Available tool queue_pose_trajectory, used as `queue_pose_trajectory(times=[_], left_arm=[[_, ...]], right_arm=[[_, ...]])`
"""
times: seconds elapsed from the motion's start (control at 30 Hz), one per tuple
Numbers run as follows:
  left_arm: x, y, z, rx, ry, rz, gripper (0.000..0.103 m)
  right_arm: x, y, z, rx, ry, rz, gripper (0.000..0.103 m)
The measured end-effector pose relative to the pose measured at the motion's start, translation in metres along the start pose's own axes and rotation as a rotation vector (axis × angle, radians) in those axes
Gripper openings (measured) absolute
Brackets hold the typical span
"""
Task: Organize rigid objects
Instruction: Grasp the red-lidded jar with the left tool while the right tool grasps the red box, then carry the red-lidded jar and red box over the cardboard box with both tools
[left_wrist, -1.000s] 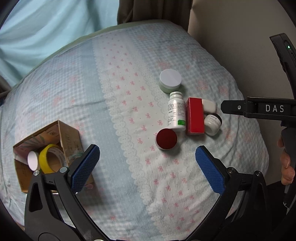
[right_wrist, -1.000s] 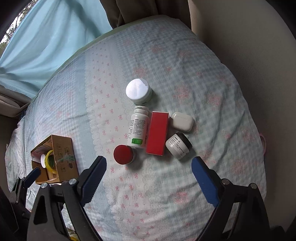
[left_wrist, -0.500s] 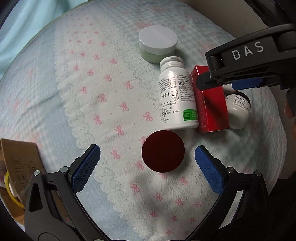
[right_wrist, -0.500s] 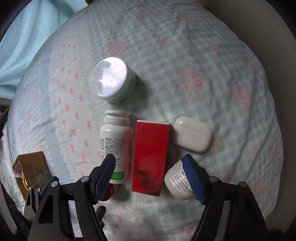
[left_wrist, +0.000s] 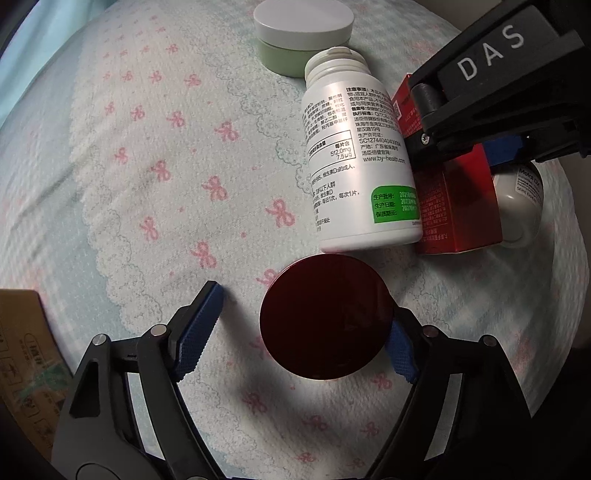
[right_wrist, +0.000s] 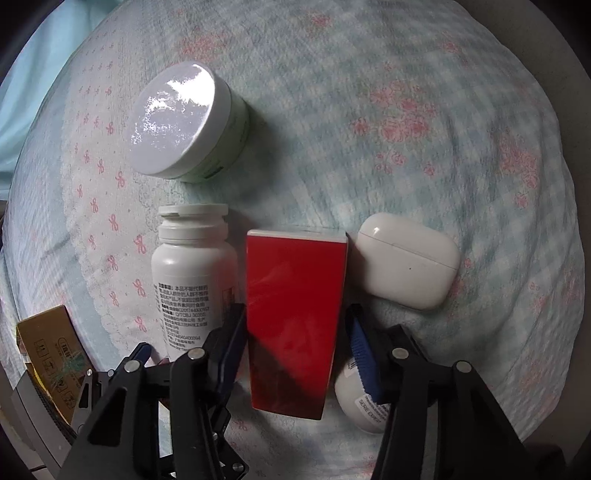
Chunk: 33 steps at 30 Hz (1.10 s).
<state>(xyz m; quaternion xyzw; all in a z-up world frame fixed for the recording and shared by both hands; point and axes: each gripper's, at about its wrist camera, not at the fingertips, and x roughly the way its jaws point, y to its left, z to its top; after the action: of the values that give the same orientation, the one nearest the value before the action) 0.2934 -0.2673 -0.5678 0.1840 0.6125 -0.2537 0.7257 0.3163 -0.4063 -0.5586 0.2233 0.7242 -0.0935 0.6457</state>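
The red-lidded jar (left_wrist: 325, 317) is straddled by the left tongs (left_wrist: 301, 332), spread wide, with only the 3 o'clock pad touching it. The red box (right_wrist: 295, 317) lies on the bed cover (right_wrist: 369, 92) between the right tongs (right_wrist: 295, 339), narrowed but not pressing it. At its 9 o'clock a capless white bottle (right_wrist: 192, 273) lies; whether anything is inside cannot be told. The cardboard box (right_wrist: 51, 350) at 8 o'clock is mostly cropped.

I am working in a home bedroom: a bed (right_wrist: 406, 92) with bow-print bedding, toiletry jars (right_wrist: 184, 122) and an earbud case (right_wrist: 406, 262).
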Motion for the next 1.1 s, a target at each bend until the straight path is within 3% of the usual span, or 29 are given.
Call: queue_pose_trajectory(times=[0.07,0.17,0.27,0.63,0.87,1.1], left_arm=[[0.001,-0.007,0.0,0.019,-0.01,0.004,0.072],[0.001,-0.018,0.003,0.055,-0.033,-0.01,0.051],[0.0,-0.027,0.002,0.086,-0.037,0.026,0.051],[-0.016,-0.017,-0.002,0.039,-0.052,0.011,0.051],[-0.052,-0.008,0.0,0.012,-0.096,0.021,0.051],[-0.124,0.001,-0.002,-0.026,-0.174,0.053,0.051]], right_arm=[[0.003,-0.001,0.002,0.007,-0.001,-0.016,0.044],[0.007,-0.003,0.002,0.026,-0.001,-0.026,0.042],[0.009,-0.003,0.003,0.034,-0.01,-0.041,0.041],[0.011,0.003,0.007,0.049,-0.03,-0.038,0.039],[-0.027,0.002,-0.013,0.045,-0.087,-0.018,0.039],[-0.089,0.0,-0.032,0.034,-0.165,0.019,0.039]])
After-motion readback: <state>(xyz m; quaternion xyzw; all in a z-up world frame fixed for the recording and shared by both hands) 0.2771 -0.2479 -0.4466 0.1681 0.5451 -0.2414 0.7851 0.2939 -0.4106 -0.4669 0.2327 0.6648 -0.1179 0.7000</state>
